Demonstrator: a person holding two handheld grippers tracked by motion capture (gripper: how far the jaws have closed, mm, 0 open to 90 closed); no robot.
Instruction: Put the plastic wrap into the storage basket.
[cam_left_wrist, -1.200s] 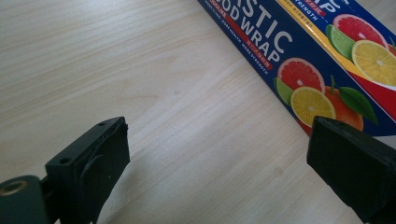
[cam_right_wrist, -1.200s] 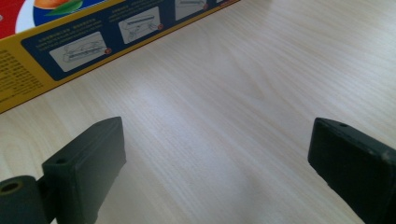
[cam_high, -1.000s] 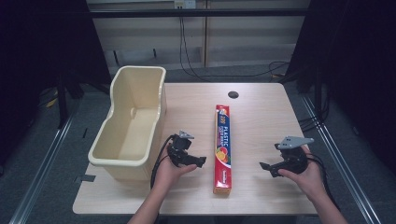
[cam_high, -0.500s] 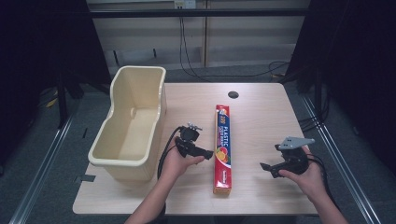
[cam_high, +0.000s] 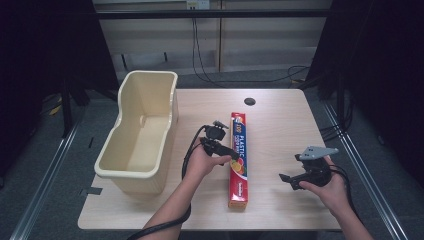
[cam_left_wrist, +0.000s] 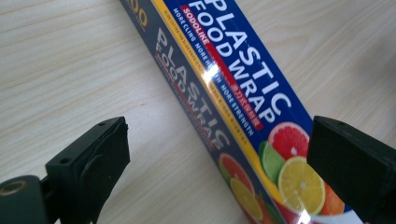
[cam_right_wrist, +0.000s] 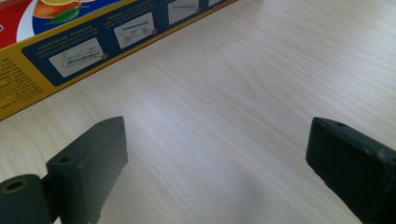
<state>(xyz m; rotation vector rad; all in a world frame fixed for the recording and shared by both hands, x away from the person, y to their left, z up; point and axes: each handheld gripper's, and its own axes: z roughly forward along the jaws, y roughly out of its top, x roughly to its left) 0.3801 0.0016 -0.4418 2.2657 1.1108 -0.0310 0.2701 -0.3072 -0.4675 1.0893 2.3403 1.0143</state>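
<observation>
A: Nearest to us, our right gripper (cam_high: 289, 180) sits low over the table (cam_high: 280, 125) at its near right, held in our right hand (cam_high: 327, 187). In the right gripper view its jaws stand wide apart with nothing but bare wood between them.

B: And the box of plastic food wrap (cam_right_wrist: 70, 44) runs across the upper left corner of that view, well clear of those jaws. We see its printed instruction panels there.

A: Agreed. A little farther in, our left hand (cam_high: 202, 160) brings the left gripper (cam_high: 231, 155) up against the box of plastic food wrap from its left side, about midway along its length.

B: In the left gripper view the jaws are spread wide too, and the box passes diagonally between them. The right jaw lies over the end with the citrus picture; the left jaw is above bare wood, apart from the box. We cannot tell whether either jaw touches it.

A: The box itself lies flat near the table's middle, its long side pointing away from us.

B: Farther left stands the cream plastic tub (cam_high: 150, 100), open at the top, along the table's left edge. Beyond the box, a dark round hole (cam_high: 250, 101) marks the far part of the tabletop.
</observation>
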